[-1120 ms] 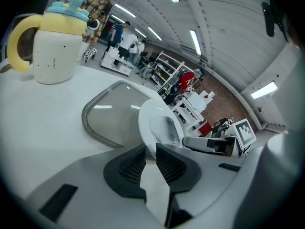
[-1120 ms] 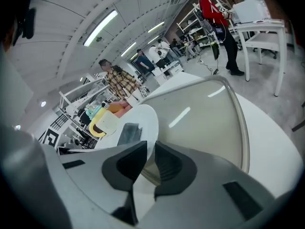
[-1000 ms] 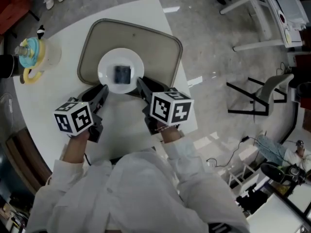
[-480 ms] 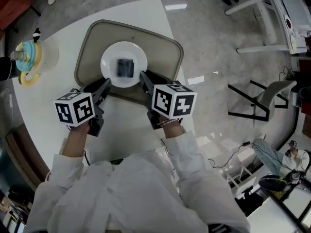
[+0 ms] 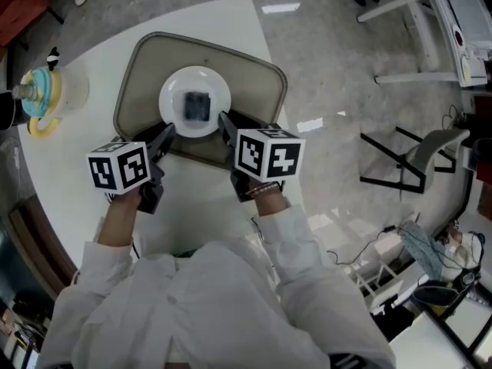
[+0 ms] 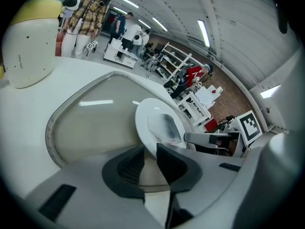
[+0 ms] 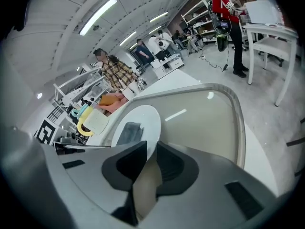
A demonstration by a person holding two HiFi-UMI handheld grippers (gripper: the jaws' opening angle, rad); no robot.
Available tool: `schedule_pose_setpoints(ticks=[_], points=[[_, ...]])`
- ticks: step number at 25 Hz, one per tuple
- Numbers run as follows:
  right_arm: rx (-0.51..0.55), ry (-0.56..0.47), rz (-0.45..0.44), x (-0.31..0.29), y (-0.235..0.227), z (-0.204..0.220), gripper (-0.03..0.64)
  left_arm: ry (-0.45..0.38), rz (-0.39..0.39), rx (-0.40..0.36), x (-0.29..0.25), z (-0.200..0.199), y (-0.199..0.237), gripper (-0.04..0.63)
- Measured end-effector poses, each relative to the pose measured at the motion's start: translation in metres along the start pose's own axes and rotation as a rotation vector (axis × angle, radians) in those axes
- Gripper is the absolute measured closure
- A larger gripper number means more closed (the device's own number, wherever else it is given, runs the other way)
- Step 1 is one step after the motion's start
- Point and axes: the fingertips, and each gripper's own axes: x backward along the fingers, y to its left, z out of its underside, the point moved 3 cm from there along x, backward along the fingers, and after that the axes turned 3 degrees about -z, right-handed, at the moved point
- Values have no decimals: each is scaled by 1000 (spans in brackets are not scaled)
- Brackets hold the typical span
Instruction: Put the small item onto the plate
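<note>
**Both grippers clamped on the plate's rim, small item at its centre**

The small item (image 5: 195,107) is a dark grey, roughly square, flat piece with soft edges. In the gripper views it looks smoky and slightly glossy against the white. It lies flat in the middle of the round white plate (image 5: 172,89), which sits over a tan tray (image 5: 250,74) with rounded corners on the white table (image 5: 192,202). Whether the plate's underside touches the tray cannot be told.

The item sits between the two grippers and just beyond their tips, touching neither. The left gripper (image 5: 164,135) has its jaws closed on the plate's near-left rim, and its own view shows the white edge pinched between the dark pads. The right gripper (image 5: 224,121) has its jaws closed on the near-right rim in the same way, with the rim running in between its pads. The item is slightly nearer the right gripper's tip than the left's.

Each gripper carries a marker cube, left (image 5: 119,168) and right (image 5: 267,154), printed with black-and-white square patterns and no words. A pale cup (image 6: 27,44) with a teal-and-yellow top stands on the table to the left of the tray. It bears a short line of small print, too small to read.
</note>
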Motion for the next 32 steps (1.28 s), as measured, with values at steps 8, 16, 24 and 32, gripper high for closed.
schedule_pose_setpoints(ticks=[8, 16, 24, 32], points=[[23, 18, 10, 0, 0, -3, 555, 11, -13, 15, -2, 0, 2, 525], [74, -4, 44, 1, 1, 0, 552, 1, -35, 13, -2, 1, 2, 523], [83, -49, 82, 7, -3, -5, 502, 4, -8, 47, -1, 0, -1, 522], [97, -131, 107, 27, 7, -9, 499, -15, 29, 35, 10, -3, -3, 522]])
